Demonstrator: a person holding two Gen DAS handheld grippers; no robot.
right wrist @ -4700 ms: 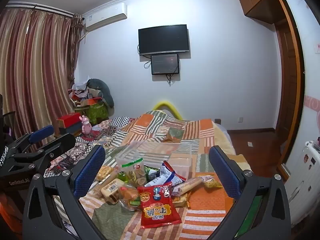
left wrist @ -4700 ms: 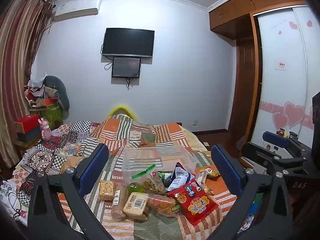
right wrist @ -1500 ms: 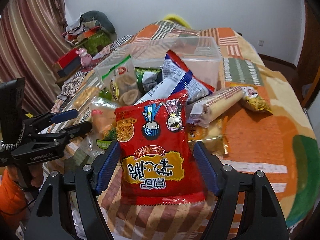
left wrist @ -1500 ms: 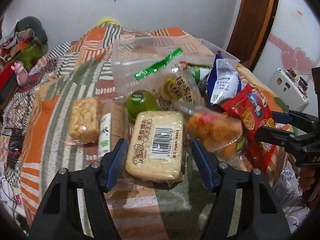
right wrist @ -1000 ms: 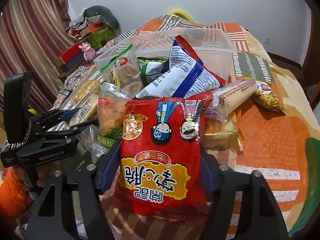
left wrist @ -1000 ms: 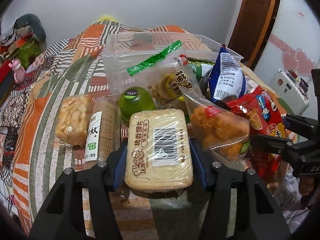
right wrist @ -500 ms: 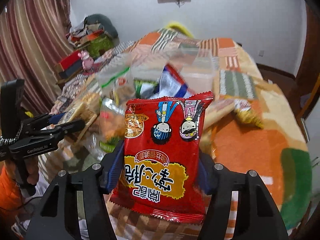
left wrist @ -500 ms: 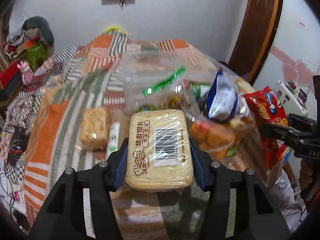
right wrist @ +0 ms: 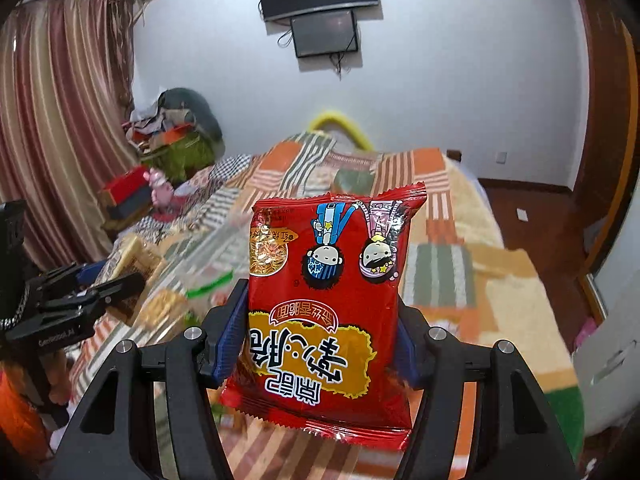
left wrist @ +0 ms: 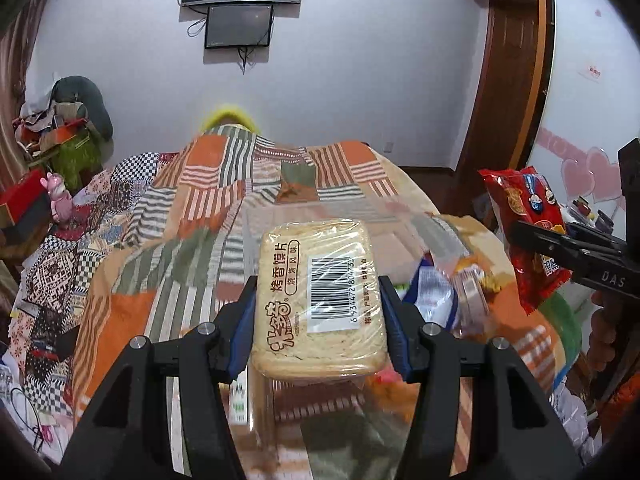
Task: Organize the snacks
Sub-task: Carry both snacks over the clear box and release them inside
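My left gripper [left wrist: 318, 316] is shut on a beige biscuit pack [left wrist: 320, 292] with a barcode and holds it lifted above the bed. My right gripper [right wrist: 320, 316] is shut on a red noodle snack bag [right wrist: 326, 292], also lifted. The red bag [left wrist: 524, 232] and the right gripper show at the right of the left wrist view. The left gripper with the biscuit pack [right wrist: 136, 260] shows at the left of the right wrist view. The remaining snacks [left wrist: 448, 292] lie blurred on the bed below.
A patchwork bedspread [left wrist: 208, 208] covers the bed. A clear plastic box [right wrist: 224, 240] is blurred beneath the grippers. Clutter and a red box [right wrist: 128, 192] stand at the left by the curtains. A wooden door [left wrist: 504, 92] and wardrobe are at the right.
Both grippers closed on their packs about a second ago and have lifted them up off the pile; the views have tilted up toward the far wall.
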